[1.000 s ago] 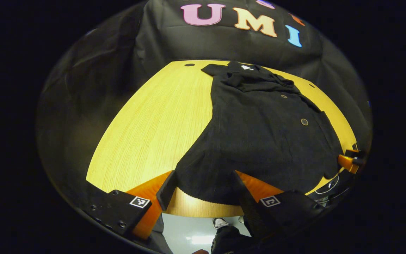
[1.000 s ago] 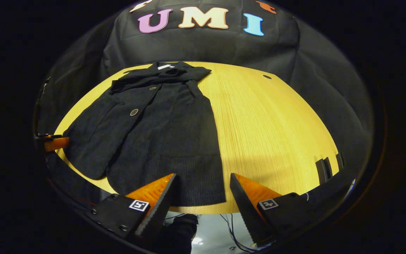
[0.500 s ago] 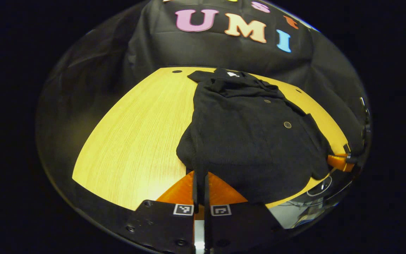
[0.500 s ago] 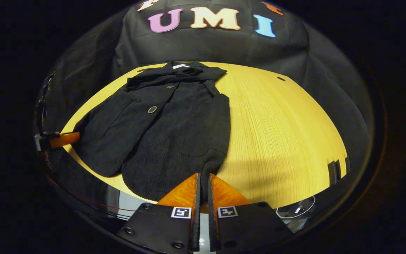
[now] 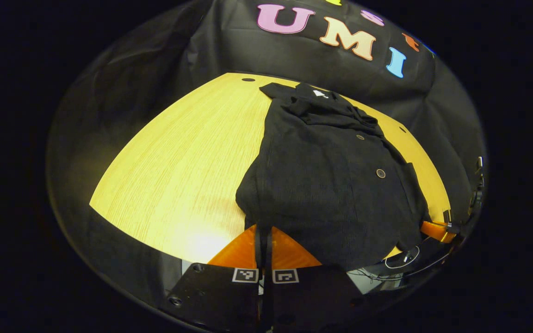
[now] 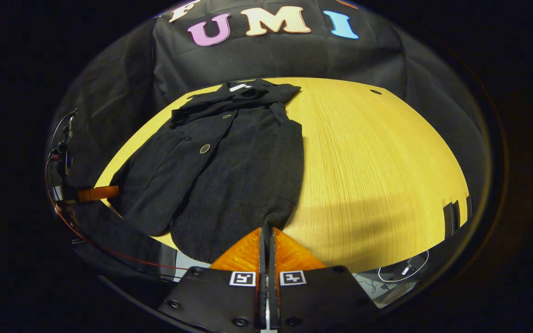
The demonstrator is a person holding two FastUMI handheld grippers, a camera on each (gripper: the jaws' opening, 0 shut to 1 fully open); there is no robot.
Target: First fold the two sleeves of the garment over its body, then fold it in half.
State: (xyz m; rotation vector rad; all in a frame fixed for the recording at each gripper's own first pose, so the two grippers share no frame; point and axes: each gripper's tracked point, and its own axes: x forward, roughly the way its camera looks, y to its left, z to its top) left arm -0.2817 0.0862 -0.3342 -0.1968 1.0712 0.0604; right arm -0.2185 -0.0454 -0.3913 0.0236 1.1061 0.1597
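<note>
A black buttoned garment (image 5: 331,175) lies lengthwise on the yellow wooden table (image 5: 178,162), collar at the far end, sleeves folded over its body. In the left gripper view my left gripper (image 5: 263,231) is shut on the hem's near left corner, which is pinched up between the fingers. In the right gripper view the garment (image 6: 229,162) runs away from me and my right gripper (image 6: 267,231) is shut on the hem's near right corner. The right gripper (image 5: 437,230) shows at the table's edge in the left gripper view, and the left gripper (image 6: 95,193) at the left edge of the right gripper view.
The table (image 6: 377,166) has bare wood to the right of the garment in the right gripper view and to its left in the left gripper view. Its near edge runs just under both grippers. Black cloth hangs behind the table. Cables (image 6: 109,254) lie below the edge.
Both grippers went from open around the hem to shut on its corners. The hem corners now bunch up between the fingers and have lifted slightly off the table.
</note>
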